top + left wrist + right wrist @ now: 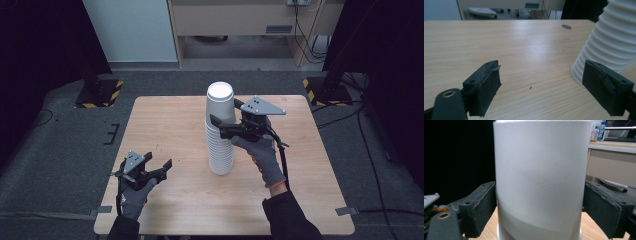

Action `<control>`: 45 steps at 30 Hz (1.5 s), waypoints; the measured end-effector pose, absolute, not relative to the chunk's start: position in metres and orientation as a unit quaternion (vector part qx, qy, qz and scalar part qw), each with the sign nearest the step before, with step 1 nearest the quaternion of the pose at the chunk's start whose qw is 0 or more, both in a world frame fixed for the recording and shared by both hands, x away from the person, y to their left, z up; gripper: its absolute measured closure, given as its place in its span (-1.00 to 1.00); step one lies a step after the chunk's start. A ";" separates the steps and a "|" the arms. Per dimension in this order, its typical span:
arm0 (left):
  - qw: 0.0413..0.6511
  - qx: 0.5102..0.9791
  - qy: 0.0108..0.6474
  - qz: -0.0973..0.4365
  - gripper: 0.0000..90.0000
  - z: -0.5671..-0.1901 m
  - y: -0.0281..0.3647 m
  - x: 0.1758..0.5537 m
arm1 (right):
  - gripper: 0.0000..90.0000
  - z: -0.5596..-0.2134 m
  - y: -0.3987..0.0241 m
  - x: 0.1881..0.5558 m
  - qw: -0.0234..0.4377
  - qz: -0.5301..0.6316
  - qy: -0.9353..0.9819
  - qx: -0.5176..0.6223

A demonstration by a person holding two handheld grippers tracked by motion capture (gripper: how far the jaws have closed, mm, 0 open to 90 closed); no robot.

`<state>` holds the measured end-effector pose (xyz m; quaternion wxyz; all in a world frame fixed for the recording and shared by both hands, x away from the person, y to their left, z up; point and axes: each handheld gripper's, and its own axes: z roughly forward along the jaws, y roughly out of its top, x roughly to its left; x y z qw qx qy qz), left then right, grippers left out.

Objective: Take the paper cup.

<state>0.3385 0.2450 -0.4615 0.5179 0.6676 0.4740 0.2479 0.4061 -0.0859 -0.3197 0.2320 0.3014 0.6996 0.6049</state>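
One table (165, 120) carries my tall cup stack (220, 145) at its centre. My right gripper (226, 125) pinches the top cup (220, 102): light, thin-walled, crushable, so I'd squeeze gently mid-wall. My left gripper (159, 170), near left, sits open, empty.

1. A light wooden table (165, 120) stands on grey carpet.
2. A tall stack of upside-down white paper cups (220, 135) stands just right of its centre.
3. A small dark speck (530, 87) lies toward 8 o'clock of the stack.
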 end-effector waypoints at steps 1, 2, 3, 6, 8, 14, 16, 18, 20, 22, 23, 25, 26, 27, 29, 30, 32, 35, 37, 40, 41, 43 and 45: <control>0.526 0.667 0.465 0.250 -0.66 -0.457 0.241 0.339 | -0.70 -0.320 -0.086 0.407 0.233 0.604 0.700 0.300; 0.530 0.668 0.458 0.252 -0.66 -0.453 0.238 0.340 | -0.71 -0.321 -0.085 0.408 0.233 0.604 0.701 0.300; 0.535 0.669 0.451 0.252 -0.66 -0.448 0.235 0.341 | -0.71 -0.320 -0.085 0.408 0.232 0.605 0.701 0.299; 0.545 0.672 0.434 0.249 -0.66 -0.440 0.227 0.342 | -0.72 -0.320 -0.086 0.408 0.232 0.605 0.701 0.298; 0.559 0.677 0.411 0.246 -0.66 -0.427 0.215 0.342 | -0.72 -0.319 -0.087 0.408 0.229 0.609 0.698 0.300; 0.579 0.681 0.379 0.241 -0.67 -0.403 0.188 0.352 | -0.72 -0.318 -0.086 0.410 0.229 0.611 0.697 0.299; 0.583 0.681 0.372 0.240 -0.67 -0.398 0.180 0.356 | -0.72 -0.318 -0.085 0.410 0.228 0.611 0.696 0.300; 0.586 0.683 0.367 0.238 -0.67 -0.396 0.174 0.359 | -0.72 -0.318 -0.085 0.410 0.228 0.611 0.697 0.300; 0.592 0.685 0.355 0.235 -0.67 -0.391 0.161 0.365 | -0.72 -0.319 -0.084 0.411 0.225 0.609 0.698 0.301; 0.592 0.687 0.348 0.235 -0.67 -0.388 0.155 0.369 | -0.72 -0.320 -0.083 0.412 0.224 0.609 0.699 0.301; 0.592 0.688 0.347 0.235 -0.67 -0.387 0.153 0.371 | -0.72 -0.320 -0.083 0.412 0.225 0.608 0.700 0.300; 0.594 0.689 0.343 0.232 -0.67 -0.386 0.148 0.374 | -0.72 -0.319 -0.083 0.412 0.226 0.607 0.701 0.298; 0.596 0.689 0.341 0.231 -0.67 -0.385 0.146 0.376 | -0.72 -0.319 -0.083 0.412 0.225 0.608 0.700 0.298; 0.597 0.690 0.339 0.231 -0.67 -0.385 0.145 0.377 | -0.72 -0.318 -0.083 0.413 0.223 0.610 0.699 0.299; 0.601 0.690 0.333 0.227 -0.67 -0.383 0.141 0.380 | -0.72 -0.318 -0.084 0.413 0.222 0.611 0.698 0.300; 0.602 0.691 0.330 0.226 -0.68 -0.382 0.139 0.380 | -0.72 -0.317 -0.083 0.413 0.223 0.609 0.700 0.300; 0.600 0.695 0.328 0.223 -0.69 -0.381 0.135 0.382 | -0.72 -0.317 -0.083 0.413 0.223 0.610 0.699 0.299; 0.600 0.701 0.321 0.214 -0.71 -0.382 0.129 0.384 | -0.72 -0.318 -0.083 0.414 0.221 0.611 0.699 0.299; 0.599 0.705 0.315 0.211 -0.71 -0.383 0.125 0.385 | -0.72 -0.318 -0.082 0.415 0.220 0.610 0.699 0.299; 0.598 0.709 0.309 0.209 -0.72 -0.383 0.120 0.387 | -0.72 -0.319 -0.081 0.415 0.219 0.608 0.701 0.300; 0.597 0.710 0.310 0.208 -0.72 -0.383 0.119 0.388 | -0.72 -0.320 -0.081 0.416 0.220 0.608 0.701 0.299; 0.595 0.711 0.311 0.210 -0.75 -0.382 0.117 0.389 | -0.72 -0.320 -0.080 0.416 0.221 0.608 0.702 0.299; 0.596 0.709 0.311 0.211 -0.79 -0.381 0.115 0.392 | -0.73 -0.320 -0.080 0.417 0.219 0.609 0.701 0.300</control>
